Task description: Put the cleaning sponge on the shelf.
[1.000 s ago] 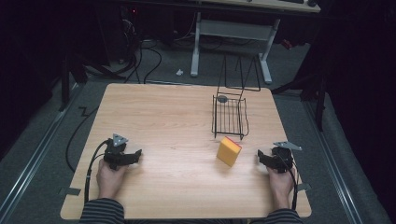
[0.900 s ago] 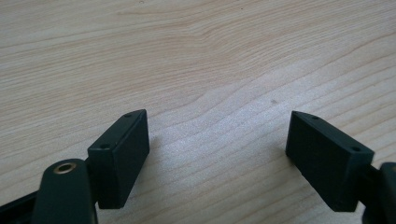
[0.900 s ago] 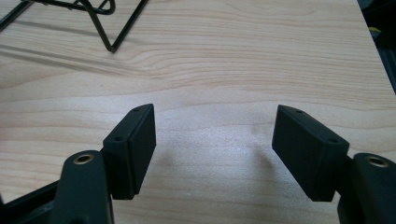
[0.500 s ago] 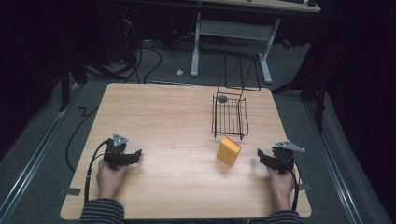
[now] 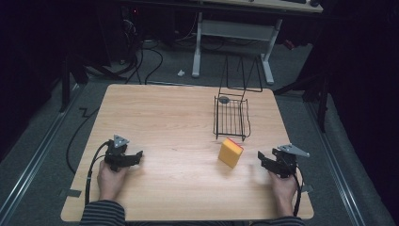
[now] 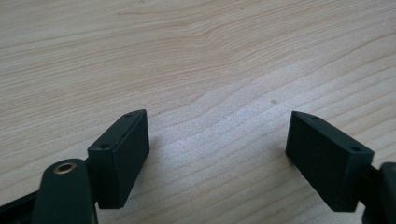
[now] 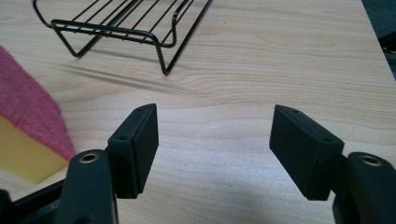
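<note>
the right gripper (image 5: 264, 159) rests low over the near right part of the wooden table (image 5: 179, 127) with its jaws spread apart and nothing between them, having just been closing a little, and the yellow sponge with a red-pink top (image 5: 231, 152) lies just to its left, apart from it, in front of the black wire rack (image 5: 232, 117). in the right gripper view the sponge (image 7: 28, 135) sits at the left edge beside the left jaw. the left gripper (image 5: 135, 157) lies on the near left of the table, well apart from the sponge, jaws wide over bare wood.
</note>
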### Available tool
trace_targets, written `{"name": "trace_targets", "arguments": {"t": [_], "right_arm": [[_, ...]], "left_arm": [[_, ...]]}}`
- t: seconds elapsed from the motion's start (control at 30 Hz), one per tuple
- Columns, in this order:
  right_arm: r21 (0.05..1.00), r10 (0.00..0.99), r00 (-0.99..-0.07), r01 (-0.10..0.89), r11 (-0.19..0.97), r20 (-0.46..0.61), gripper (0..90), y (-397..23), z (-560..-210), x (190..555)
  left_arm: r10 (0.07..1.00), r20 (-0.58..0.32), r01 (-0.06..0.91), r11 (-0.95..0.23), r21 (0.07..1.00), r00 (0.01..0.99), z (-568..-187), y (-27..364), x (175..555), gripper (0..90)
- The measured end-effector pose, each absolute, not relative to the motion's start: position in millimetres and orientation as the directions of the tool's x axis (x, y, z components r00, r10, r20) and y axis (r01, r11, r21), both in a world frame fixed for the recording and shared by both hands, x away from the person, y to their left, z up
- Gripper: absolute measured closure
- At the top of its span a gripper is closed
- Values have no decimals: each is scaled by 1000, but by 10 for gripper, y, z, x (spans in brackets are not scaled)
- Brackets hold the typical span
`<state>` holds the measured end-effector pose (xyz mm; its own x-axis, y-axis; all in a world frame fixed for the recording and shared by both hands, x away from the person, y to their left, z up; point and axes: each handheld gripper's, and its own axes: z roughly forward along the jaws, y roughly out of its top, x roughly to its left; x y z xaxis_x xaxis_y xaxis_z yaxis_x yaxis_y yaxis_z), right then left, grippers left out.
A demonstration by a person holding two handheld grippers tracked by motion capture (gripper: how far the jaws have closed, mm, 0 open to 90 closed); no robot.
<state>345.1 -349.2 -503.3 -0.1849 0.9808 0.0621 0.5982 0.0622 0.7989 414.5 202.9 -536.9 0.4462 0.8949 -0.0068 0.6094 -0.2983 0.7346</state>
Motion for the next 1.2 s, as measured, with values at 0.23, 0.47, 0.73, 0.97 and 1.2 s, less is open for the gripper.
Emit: {"name": "trace_targets", "arguments": {"t": [0.23, 0.47, 0.73, 0.97, 1.2], "right_arm": [[813, 976, -202, 580, 54, 79, 335, -3482, -4986, 3359], [824, 972, -221, 564, 58, 83, 336, -3482, -4980, 3276], [827, 967, -238, 560, 57, 95, 335, -3451, -4997, 3186], [825, 961, -257, 562, 64, 100, 333, -3397, -5005, 3112], [829, 950, -300, 551, 97, 88, 332, -3305, -4994, 3071]], "left_arm": [[895, -7, 609, -298, 735, 446, -5369, 2029, 4145, 220], [895, -7, 609, -298, 735, 446, -5369, 2029, 4145, 220], [895, -7, 609, -298, 735, 447, -5369, 2029, 4145, 220], [895, -7, 609, -298, 735, 446, -5369, 2029, 4145, 220], [895, -7, 609, -298, 735, 446, -5369, 2029, 4145, 220]]}}
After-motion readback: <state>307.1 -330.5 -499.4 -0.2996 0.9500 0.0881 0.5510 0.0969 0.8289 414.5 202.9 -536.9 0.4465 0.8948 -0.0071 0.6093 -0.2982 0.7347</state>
